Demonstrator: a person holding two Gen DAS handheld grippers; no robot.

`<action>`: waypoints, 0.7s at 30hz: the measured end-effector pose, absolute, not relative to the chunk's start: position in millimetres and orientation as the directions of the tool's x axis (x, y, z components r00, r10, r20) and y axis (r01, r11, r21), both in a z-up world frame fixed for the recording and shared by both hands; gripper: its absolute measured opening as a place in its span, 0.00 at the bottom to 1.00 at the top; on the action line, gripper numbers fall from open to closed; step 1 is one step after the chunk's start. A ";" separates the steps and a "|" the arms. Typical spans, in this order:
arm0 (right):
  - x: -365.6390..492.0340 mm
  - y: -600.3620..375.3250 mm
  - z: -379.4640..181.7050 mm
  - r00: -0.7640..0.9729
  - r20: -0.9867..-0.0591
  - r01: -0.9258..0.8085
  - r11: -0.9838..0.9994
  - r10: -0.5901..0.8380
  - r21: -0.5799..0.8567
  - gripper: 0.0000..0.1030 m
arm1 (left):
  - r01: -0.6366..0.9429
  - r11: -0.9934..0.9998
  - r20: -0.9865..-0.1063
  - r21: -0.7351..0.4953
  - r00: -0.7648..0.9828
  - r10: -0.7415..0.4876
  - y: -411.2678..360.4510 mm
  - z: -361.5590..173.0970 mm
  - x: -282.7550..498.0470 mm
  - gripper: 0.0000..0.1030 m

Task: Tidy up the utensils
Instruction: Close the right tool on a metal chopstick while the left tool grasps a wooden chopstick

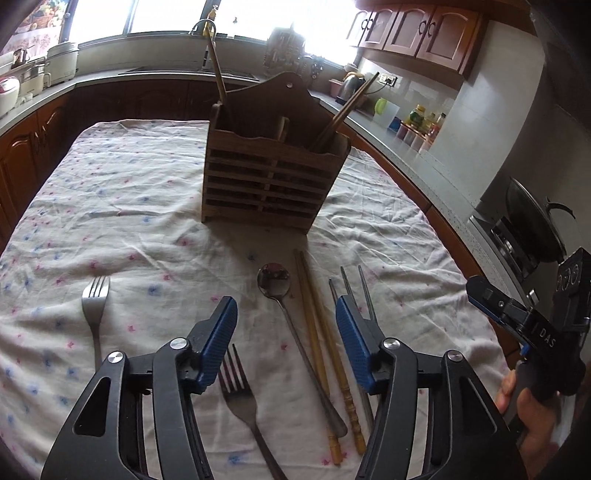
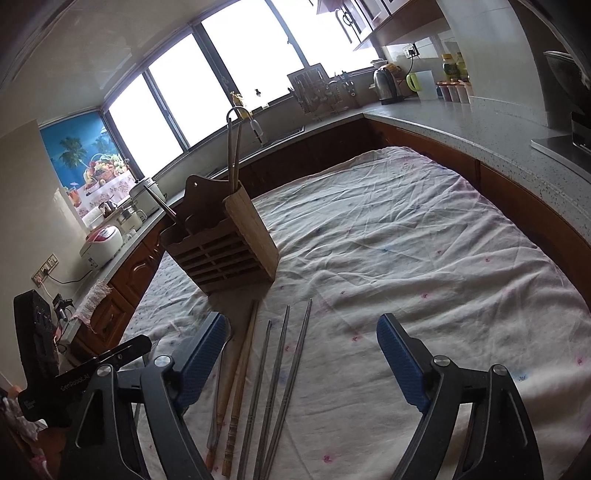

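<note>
**Colours on the bench**

The cloth (image 1: 147,206) over the bench is off-white, sprinkled with small pink and blue flower marks. The utensil holder (image 1: 273,177) is brown wood with a slatted front. Two forks (image 1: 95,306) and a spoon (image 1: 274,282) are dull silver steel; one pair of chopsticks (image 1: 317,332) is yellow-tan wood, while the other chopsticks (image 2: 280,373) are grey metal. Both grippers have black frames with blue ribbed fingers (image 1: 221,332), seen too in the right wrist view (image 2: 400,358). The counter (image 2: 461,122) is speckled grey above reddish-brown cabinets (image 1: 424,33). A poster (image 2: 88,155) shows bright blue sky, green palms and mixed fruit.
</note>
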State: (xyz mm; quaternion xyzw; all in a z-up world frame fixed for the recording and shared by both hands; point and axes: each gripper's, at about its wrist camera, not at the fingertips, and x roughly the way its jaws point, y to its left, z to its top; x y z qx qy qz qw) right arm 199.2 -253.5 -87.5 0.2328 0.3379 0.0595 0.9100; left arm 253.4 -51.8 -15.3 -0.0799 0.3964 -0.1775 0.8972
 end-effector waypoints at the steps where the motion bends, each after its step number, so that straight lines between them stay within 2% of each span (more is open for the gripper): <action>1: 202.3 -253.5 -89.9 0.759 -0.593 0.050 0.884 0.269 0.465 0.71 | 0.263 0.923 -0.691 -0.282 0.612 -0.385 -55.6 -17.7 257.1 0.46; 3: 209.9 -252.7 -95.3 0.744 -0.612 0.057 0.887 0.268 0.458 0.61 | 0.278 0.920 -0.707 -0.278 0.588 -0.392 -63.8 -23.7 264.6 0.37; 5: 218.1 -251.5 -102.3 0.726 -0.631 0.062 0.887 0.275 0.457 0.50 | 0.292 0.915 -0.724 -0.279 0.563 -0.400 -71.9 -30.3 271.7 0.32; 8: 230.6 -248.5 -113.7 0.696 -0.660 0.066 0.890 0.283 0.451 0.40 | 0.311 0.909 -0.748 -0.278 0.524 -0.408 -84.6 -40.6 282.0 0.29; 15: 260.6 -239.2 -136.2 0.628 -0.712 0.055 0.894 0.314 0.444 0.31 | 0.335 0.909 -0.807 -0.247 0.449 -0.384 -109.4 -64.3 307.5 0.17; 21: 281.4 -231.6 -149.7 0.583 -0.744 0.043 0.903 0.325 0.428 0.24 | 0.351 0.912 -0.834 -0.215 0.420 -0.358 -121.3 -76.5 324.2 0.15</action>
